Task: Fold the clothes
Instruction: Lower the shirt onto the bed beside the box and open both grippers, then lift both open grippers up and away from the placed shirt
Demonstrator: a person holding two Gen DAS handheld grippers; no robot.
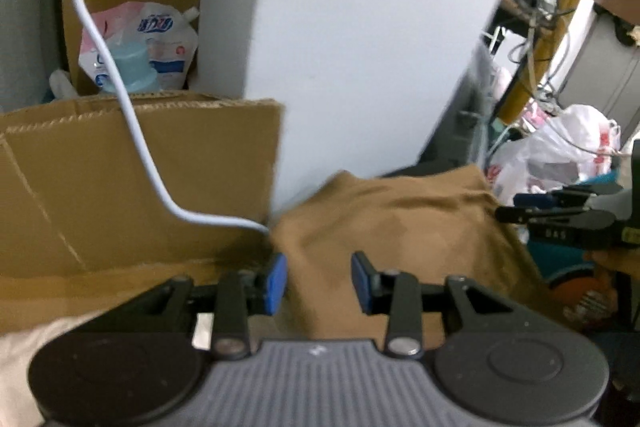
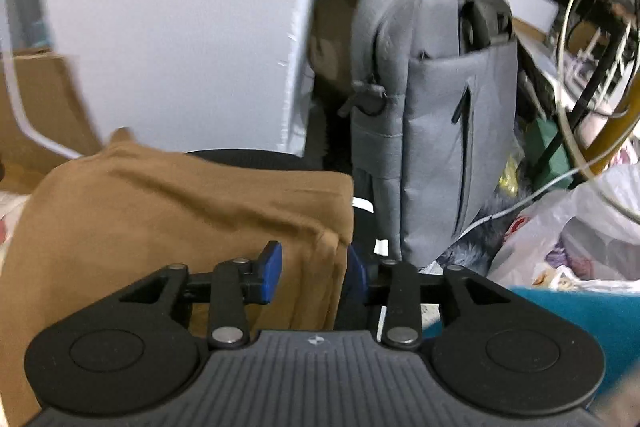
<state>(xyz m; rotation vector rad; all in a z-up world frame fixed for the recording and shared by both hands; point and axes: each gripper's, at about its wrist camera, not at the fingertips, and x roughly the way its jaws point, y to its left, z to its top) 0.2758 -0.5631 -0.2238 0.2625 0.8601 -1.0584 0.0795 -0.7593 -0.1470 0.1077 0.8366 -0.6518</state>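
Left gripper point(image 1: 319, 283) — blue-padded fingers point(image 1: 276, 283) part-open, brown garment point(image 1: 400, 223) behind the gap; pads not seen pressing it.

Right gripper point(image 2: 313, 275) — fingers part-open, straddling the garment's point(image 2: 160, 219) hanging right edge; right pad partly hidden behind the cloth, so contact cannot be told.

Garment — brown, draped over a dark rounded support point(image 2: 248, 157), mostly covered; its near end cut off by the grippers.

Cardboard box point(image 1: 120, 179), left, with white cable point(image 1: 132, 123) across it. Refill pouch point(image 1: 152, 47) behind.

Grey bag point(image 2: 436, 115) upright, right of garment. White plastic bags point(image 2: 580, 227), blurred. White panel point(image 1: 360, 47) at back.
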